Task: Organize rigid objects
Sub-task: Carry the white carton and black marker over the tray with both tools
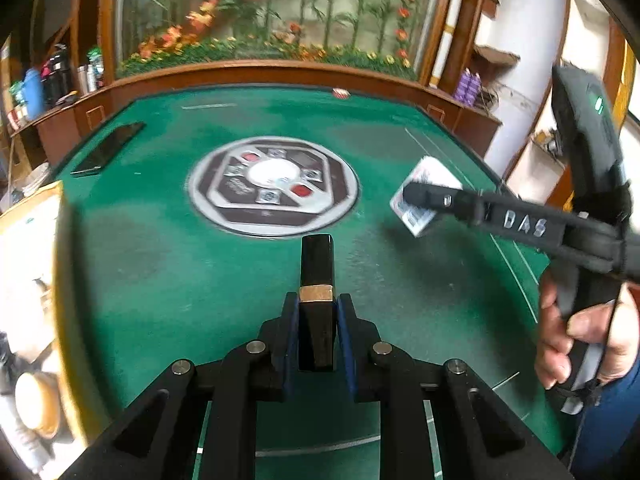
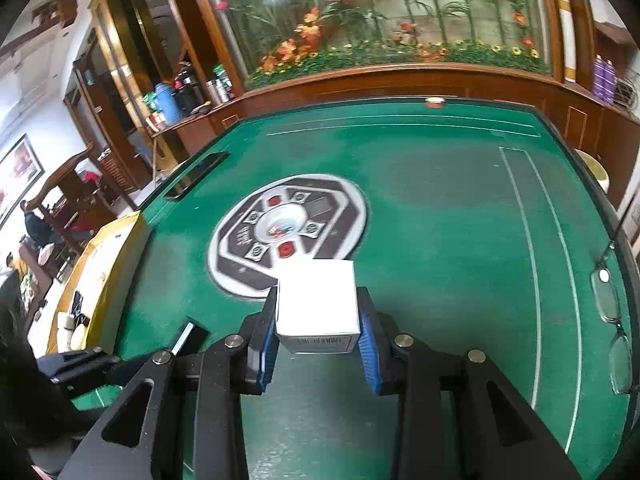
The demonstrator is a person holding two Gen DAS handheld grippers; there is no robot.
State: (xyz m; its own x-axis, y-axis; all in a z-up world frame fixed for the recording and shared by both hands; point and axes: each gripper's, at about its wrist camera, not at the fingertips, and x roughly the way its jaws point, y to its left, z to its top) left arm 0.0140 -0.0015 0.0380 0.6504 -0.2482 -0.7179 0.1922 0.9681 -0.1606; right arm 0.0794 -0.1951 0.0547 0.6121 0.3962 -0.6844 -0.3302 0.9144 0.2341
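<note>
over the green worktop (image 1: 160, 272), both tongs are loaded and clear of the felt. left tongs (image 1: 316, 320): closed tight on a slim black case (image 1: 316, 280) with a gold band, blue pads on its lower half, the case projecting forward and a little tilted. right tongs (image 2: 318, 316): closed on a small white box (image 2: 316, 300), pads on its two side faces, printed face toward the camera. the same box appears in the left view beyond the black finger marked "das", with a hand (image 1: 576, 344) on the handle.

a yellow-edged box (image 2: 108, 264) at the left border of the worktop already holds a few items, and is judged the likely destination, though this is not certain. a dark phone (image 1: 108, 148) lies near the far left edge; spectacles (image 2: 608, 304) lie at the right edge.

recommendations for the carry:
- keep both loads level; the black case is gripped low and could pivot if swung.
- bring one load in at a time, left first as it is nearer, to avoid the tongs colliding.
- lower each item until it rests before releasing; avoid dropping onto the contents.
- keep the right load clear of the left arm on crossing.
</note>
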